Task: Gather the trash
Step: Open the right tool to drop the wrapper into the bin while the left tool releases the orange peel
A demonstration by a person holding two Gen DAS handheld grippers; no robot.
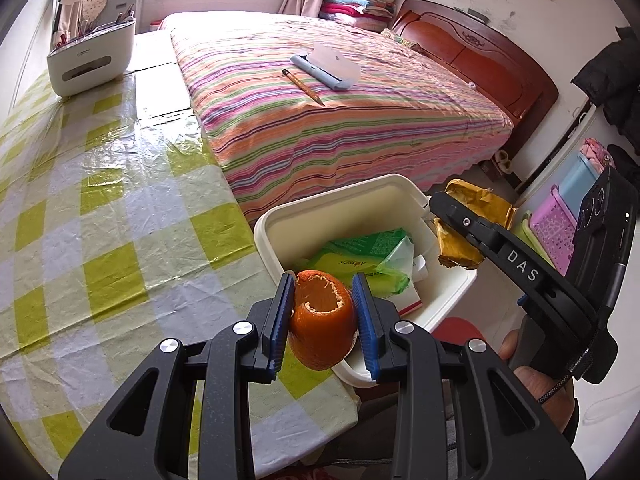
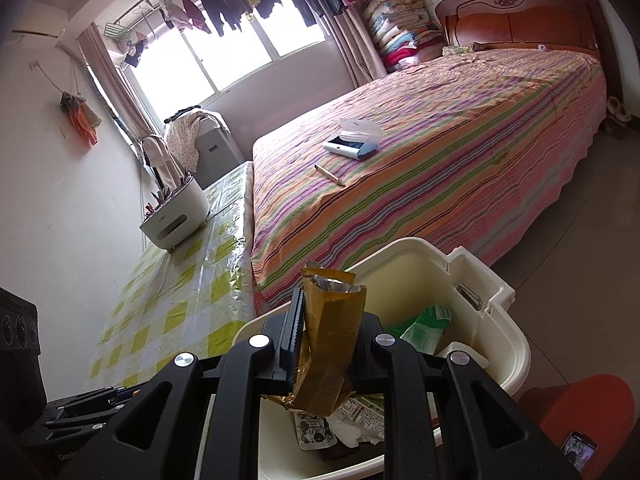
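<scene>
A curl of orange peel [image 1: 323, 320], its long axis running ahead along the fingers, sits pinched between the blue pads of the left gripper [image 1: 324, 322], right at the near rim of the cream bin [image 1: 280, 216] that lies just ahead and below. The right gripper [image 2: 330, 344], clamped on a crumpled gold wrapper [image 2: 330, 332], hangs directly over the bin's mouth — arguably nearer to a drop. Green packaging [image 1: 360, 260] already lies inside.

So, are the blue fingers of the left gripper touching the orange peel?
Touching. The left wrist view shows both blue fingers pressed against the sides of the orange peel, no gap either side.
</scene>
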